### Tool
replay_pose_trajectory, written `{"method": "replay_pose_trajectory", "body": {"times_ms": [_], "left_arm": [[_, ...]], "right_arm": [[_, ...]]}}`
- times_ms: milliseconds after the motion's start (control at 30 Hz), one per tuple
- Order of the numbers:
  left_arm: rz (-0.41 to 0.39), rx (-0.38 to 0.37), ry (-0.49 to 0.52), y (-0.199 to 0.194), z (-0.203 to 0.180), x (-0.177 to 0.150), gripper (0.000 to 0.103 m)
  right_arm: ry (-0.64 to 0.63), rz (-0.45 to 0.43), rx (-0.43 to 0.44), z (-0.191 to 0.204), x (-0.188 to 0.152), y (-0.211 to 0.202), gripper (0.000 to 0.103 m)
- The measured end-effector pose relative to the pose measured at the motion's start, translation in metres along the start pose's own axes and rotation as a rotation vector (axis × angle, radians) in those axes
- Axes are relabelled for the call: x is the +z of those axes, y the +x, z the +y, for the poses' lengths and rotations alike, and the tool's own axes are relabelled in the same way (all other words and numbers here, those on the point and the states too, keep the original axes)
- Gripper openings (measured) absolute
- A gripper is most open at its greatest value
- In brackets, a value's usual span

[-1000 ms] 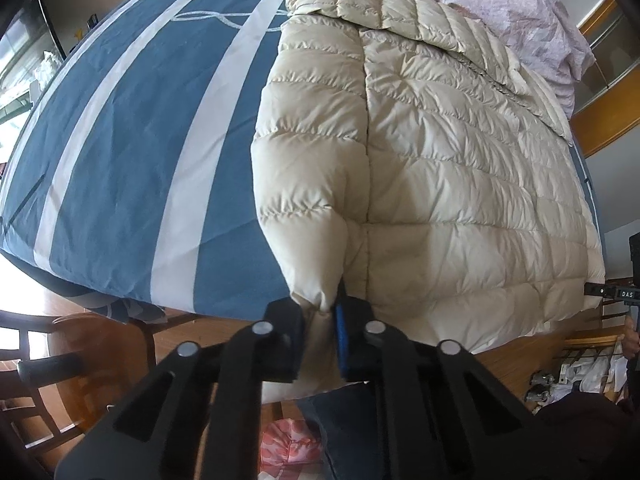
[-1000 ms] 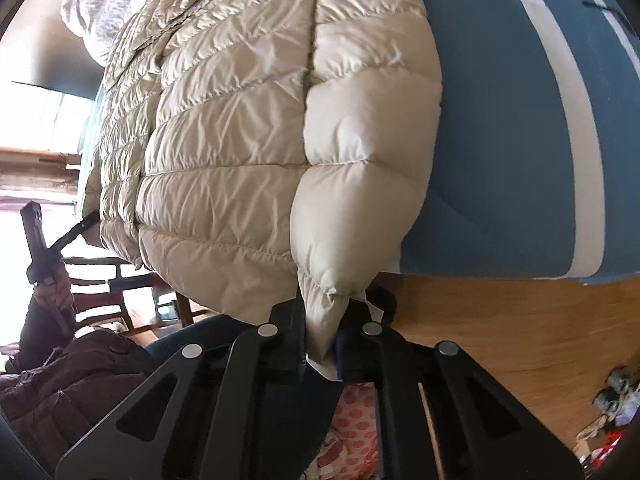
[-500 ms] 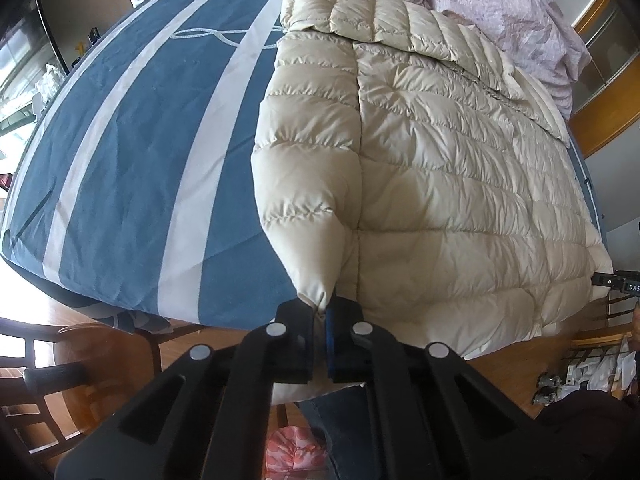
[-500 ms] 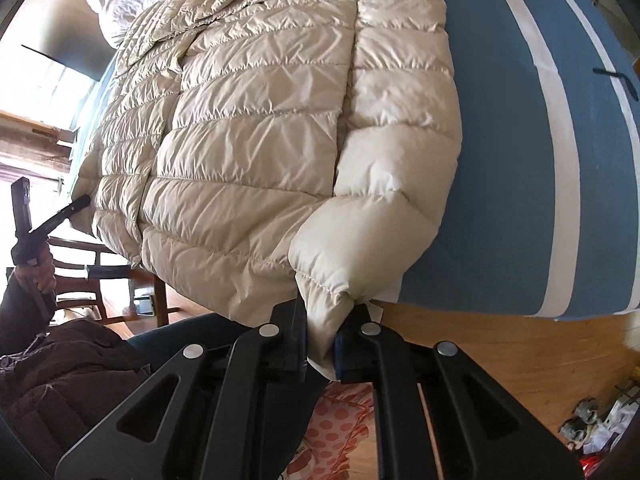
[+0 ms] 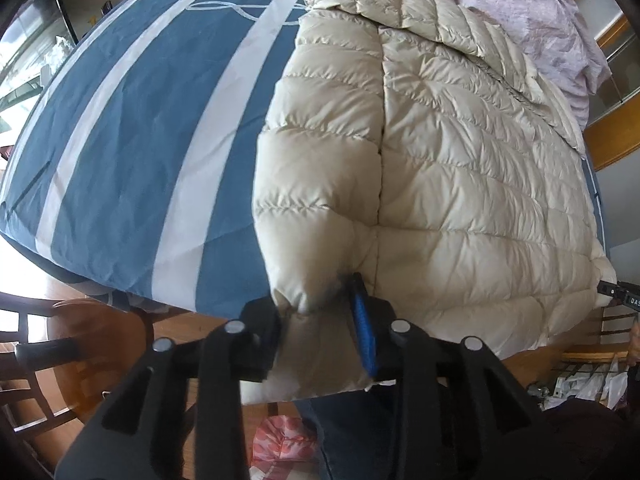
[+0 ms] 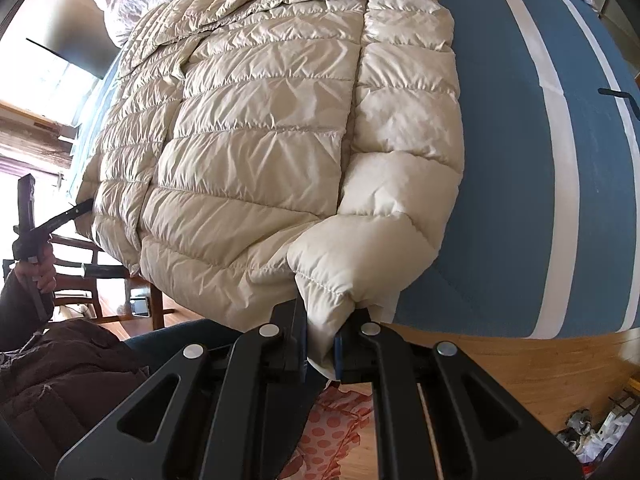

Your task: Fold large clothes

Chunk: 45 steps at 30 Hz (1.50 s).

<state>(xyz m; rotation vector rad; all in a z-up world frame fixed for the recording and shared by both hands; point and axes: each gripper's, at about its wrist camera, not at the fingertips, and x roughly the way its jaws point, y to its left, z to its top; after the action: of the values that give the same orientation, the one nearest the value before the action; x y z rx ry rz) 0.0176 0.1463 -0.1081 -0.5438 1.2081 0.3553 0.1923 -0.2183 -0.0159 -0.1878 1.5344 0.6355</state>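
Note:
A cream quilted down jacket (image 5: pixel 460 168) lies spread on a bed with a blue and white striped cover (image 5: pixel 132 128); its hem hangs over the near edge. My left gripper (image 5: pixel 320 312) stands with its jaws parted around the jacket's left hem corner, which still rests between them. My right gripper (image 6: pixel 320 336) is shut on the jacket's (image 6: pixel 260 132) right hem corner at the bed's (image 6: pixel 520 200) edge. The sleeves lie folded along each side.
A pink floral quilt (image 5: pixel 540 16) is bunched at the head of the bed. A wooden chair (image 5: pixel 48 344) stands left of the bed, another chair (image 6: pixel 92 280) in the right wrist view. Wooden floor (image 6: pixel 520 376) with clutter lies below.
My left gripper's jaws have spread apart from the hem corner they clamped. Both grippers have moved forward, laying the hem nearer the bed edge. The right grip is unchanged.

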Motion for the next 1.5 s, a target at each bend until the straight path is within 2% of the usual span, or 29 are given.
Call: {"method": "replay_pose_trajectory", "body": {"times_ms": [33, 133, 600, 967, 1333, 1500], "left_arm": [[0.002, -0.021, 0.002, 0.0, -0.001, 0.0, 0.015], [-0.017, -0.045, 0.017, -0.006, -0.004, 0.002, 0.005], [-0.179, -0.011, 0.074, -0.056, -0.018, 0.04, 0.004], [-0.243, -0.006, 0.095, -0.073, -0.033, 0.079, 0.004], [-0.302, -0.025, 0.067, -0.074, -0.037, 0.148, 0.004], [-0.328, -0.036, 0.058, -0.074, -0.042, 0.179, 0.004]], "right_arm": [[0.0, -0.001, 0.001, -0.001, 0.001, -0.001, 0.009], [0.001, -0.009, 0.002, -0.003, 0.004, -0.003, 0.009], [0.009, -0.086, 0.0, -0.009, 0.03, -0.022, 0.009], [0.021, -0.177, 0.017, -0.014, 0.066, -0.05, 0.009], [0.0, -0.273, -0.065, -0.006, 0.128, -0.072, 0.009], [0.017, -0.315, -0.073, -0.009, 0.151, -0.08, 0.009]]}}
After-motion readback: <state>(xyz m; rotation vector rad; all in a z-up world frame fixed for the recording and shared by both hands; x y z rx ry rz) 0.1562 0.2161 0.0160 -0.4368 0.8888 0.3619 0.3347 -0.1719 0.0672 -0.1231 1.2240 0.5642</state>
